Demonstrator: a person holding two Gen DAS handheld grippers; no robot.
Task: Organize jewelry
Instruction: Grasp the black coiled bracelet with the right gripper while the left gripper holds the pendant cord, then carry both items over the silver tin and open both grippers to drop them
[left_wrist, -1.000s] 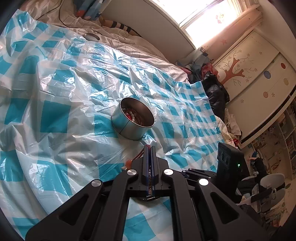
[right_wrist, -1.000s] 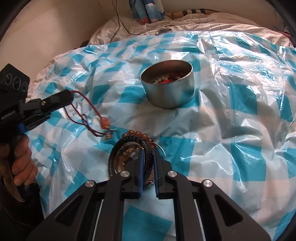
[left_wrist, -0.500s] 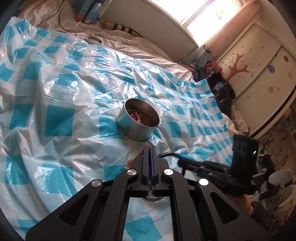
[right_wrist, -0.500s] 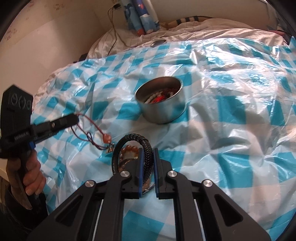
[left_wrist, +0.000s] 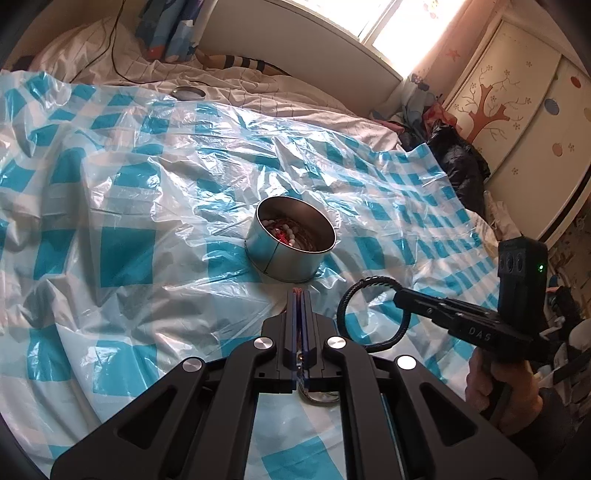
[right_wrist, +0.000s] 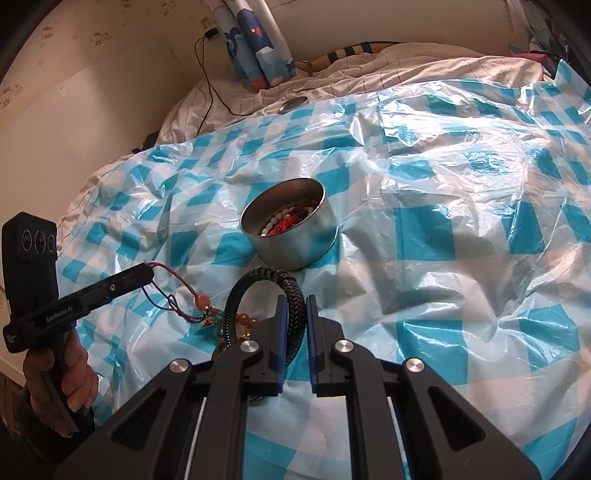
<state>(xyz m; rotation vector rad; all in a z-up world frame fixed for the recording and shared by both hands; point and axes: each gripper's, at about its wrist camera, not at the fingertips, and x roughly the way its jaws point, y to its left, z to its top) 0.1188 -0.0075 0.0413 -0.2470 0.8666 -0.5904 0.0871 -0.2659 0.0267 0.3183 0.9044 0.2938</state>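
1. Grippers both loaded: the right gripper (right_wrist: 293, 301) has its jaws pinched narrow on a black braided bracelet (right_wrist: 258, 280), lifted off the sheet (right_wrist: 461, 258); the left gripper (left_wrist: 298, 295) is pressed nearly closed on a red cord (right_wrist: 177, 278) with small charms dangling below it.
2. Tin (right_wrist: 291, 232) sits just ahead of both tools, mouth open, with pale and red beads already inside.
3. Judgement: the step in hand is carrying the bracelet over the tin and dropping it in. The loop stands upright and is fairly stiff, so I'd bring it fully above the rim before the jaws part, or it may catch the edge and tip out.
4. Amber beads (right_wrist: 245, 319) lie on the sheet just under the right tool, still to collect.
5. Room is generous ahead and to the right. On the left the two tools are near each other, and the hanging cord could snag the bracelet if they crowd the tin together.
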